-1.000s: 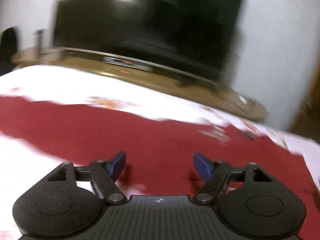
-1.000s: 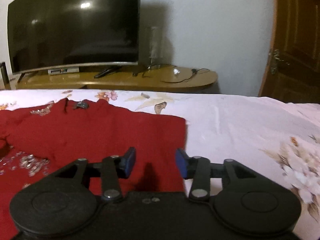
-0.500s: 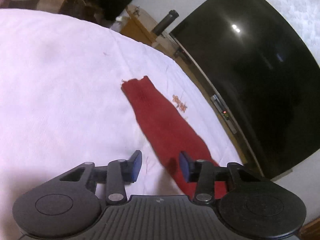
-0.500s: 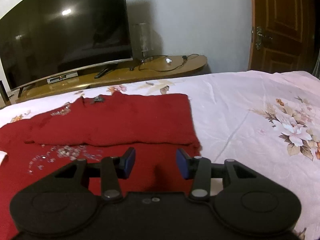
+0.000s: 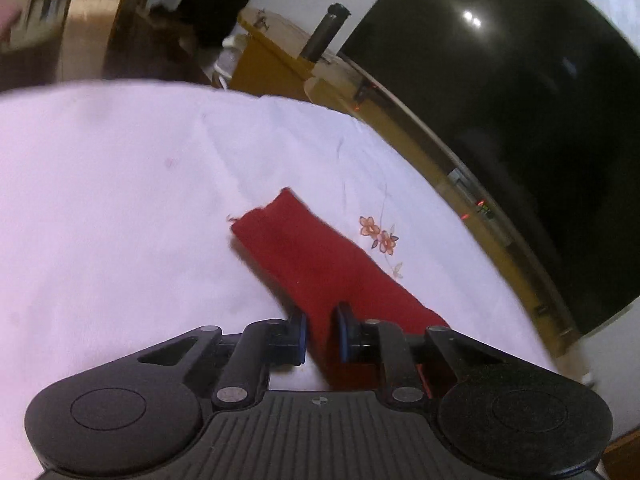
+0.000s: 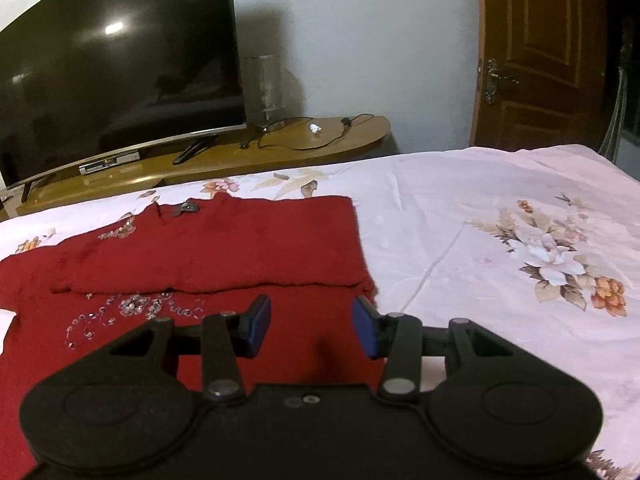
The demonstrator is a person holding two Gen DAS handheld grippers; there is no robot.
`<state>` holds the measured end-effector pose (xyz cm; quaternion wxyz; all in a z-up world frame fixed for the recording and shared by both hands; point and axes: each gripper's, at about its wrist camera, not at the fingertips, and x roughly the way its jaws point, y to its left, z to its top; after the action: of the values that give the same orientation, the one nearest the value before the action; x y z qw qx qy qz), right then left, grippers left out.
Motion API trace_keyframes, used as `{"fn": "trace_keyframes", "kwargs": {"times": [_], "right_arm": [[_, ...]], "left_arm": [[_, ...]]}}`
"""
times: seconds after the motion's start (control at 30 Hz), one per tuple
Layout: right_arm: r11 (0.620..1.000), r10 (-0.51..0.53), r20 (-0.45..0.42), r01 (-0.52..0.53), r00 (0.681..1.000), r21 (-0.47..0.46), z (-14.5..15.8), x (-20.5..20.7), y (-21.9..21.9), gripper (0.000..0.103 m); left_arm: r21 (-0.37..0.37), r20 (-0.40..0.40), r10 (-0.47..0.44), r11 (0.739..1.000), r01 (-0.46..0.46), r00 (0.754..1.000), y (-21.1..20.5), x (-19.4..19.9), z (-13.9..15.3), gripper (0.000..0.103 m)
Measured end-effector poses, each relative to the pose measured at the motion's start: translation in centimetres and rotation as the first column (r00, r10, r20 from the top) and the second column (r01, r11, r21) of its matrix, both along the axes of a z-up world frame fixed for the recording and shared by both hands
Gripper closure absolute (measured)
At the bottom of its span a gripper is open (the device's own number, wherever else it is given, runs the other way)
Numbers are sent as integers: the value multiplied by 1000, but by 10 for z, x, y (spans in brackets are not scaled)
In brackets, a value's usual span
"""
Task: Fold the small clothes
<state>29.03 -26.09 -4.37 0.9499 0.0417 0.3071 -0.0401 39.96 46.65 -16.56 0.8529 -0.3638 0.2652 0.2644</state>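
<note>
Over on the bed (image 6: 460, 208), the left gripper (image 5: 322, 334) has its jaws pinching the red garment's sleeve (image 5: 320, 256); the right gripper (image 6: 312, 330) hovers spread above the garment's (image 6: 224, 248) folded body.

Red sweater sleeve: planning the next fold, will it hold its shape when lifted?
Probably not. The sleeve lies limp on the bedsheet, so it should droop. Its fuzzy knit likely grips the left gripper well, and it looks light.
</note>
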Motion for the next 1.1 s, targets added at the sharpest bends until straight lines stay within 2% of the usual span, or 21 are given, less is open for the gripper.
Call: {"fn": "trace_keyframes", "kwargs": {"times": [0.03, 0.07, 0.13, 0.23, 0.3, 0.37, 0.43, 0.53, 0.63, 0.8, 0.87, 0.9, 0.93, 0.97, 1.0, 1.03, 1.1], "right_arm": [[1000, -3, 3, 3, 1000, 2, 1, -1, -2, 59], [1000, -7, 6, 7, 1000, 6, 2, -2, -5, 59], [1000, -13, 12, 13, 1000, 14, 2, -5, -10, 59], [999, -20, 20, 19, 1000, 30, 1, -9, -19, 59], [999, -21, 21, 20, 1000, 41, -2, -9, -26, 59], [998, -17, 21, 16, 1000, 54, -7, -5, -33, 59], [997, -15, 19, 14, 1000, 73, -12, 1, -39, 59], [994, -12, 16, 10, 1000, 108, -19, 11, -49, 59], [993, -1, 17, -1, 1000, 121, -21, 15, -57, 59], [990, -18, 9, 17, 1000, 138, -21, 21, -82, 59], [987, -28, -5, 29, 1000, 155, -23, 25, -92, 58], [984, -28, -14, 30, 1000, 177, -24, 29, -96, 58], [979, -24, -20, 28, 999, 201, -25, 33, -98, 57], [973, -18, -23, 23, 1000, 228, -25, 37, -99, 55], [964, -7, -21, 12, 1000, 264, -25, 42, -98, 53], [954, 6, -15, -2, 1000, 298, -25, 47, -95, 52], [930, 39, -5, -34, 999, 365, -25, 59, -86, 51]], "left_arm": [[38, -3, -17, 999, 17, 1000, -8, 5, 6, 95], [72, 5, -43, 997, 42, 999, -18, 10, 13, 98], [148, 27, -107, 984, 102, 994, -44, 20, 29, 98], [264, 66, -240, 940, 215, 969, -102, 36, 59, 98], [323, 83, -349, 896, 306, 934, -152, 49, 74, 99], [349, 95, -441, 855, 385, 893, -204, 57, 86, 99], [391, 83, -536, 793, 467, 840, -261, 65, 92, 98], [401, 56, -650, 710, 579, 758, -342, 82, 88, 98], [381, 9, -722, 642, 665, 691, -415, 101, 70, 98], [345, -75, -789, 554, 758, 610, -498, 108, 37, 98], [342, -155, -812, 491, 801, 563, -527, 107, 23, 98], [386, -168, -808, 473, 792, 565, -534, 100, 21, 98], [419, -183, -808, 452, 788, 560, -538, 93, 24, 84], [427, -177, -822, 432, 795, 542, -538, 86, 29, 52], [441, -151, -831, 429, 789, 536, -533, 75, 36, 37], [468, -122, -828, 438, 767, 547, -525, 62, 43, 30], [488, -118, -811, 455, 745, 572, -498, 39, 54, 30]]}}
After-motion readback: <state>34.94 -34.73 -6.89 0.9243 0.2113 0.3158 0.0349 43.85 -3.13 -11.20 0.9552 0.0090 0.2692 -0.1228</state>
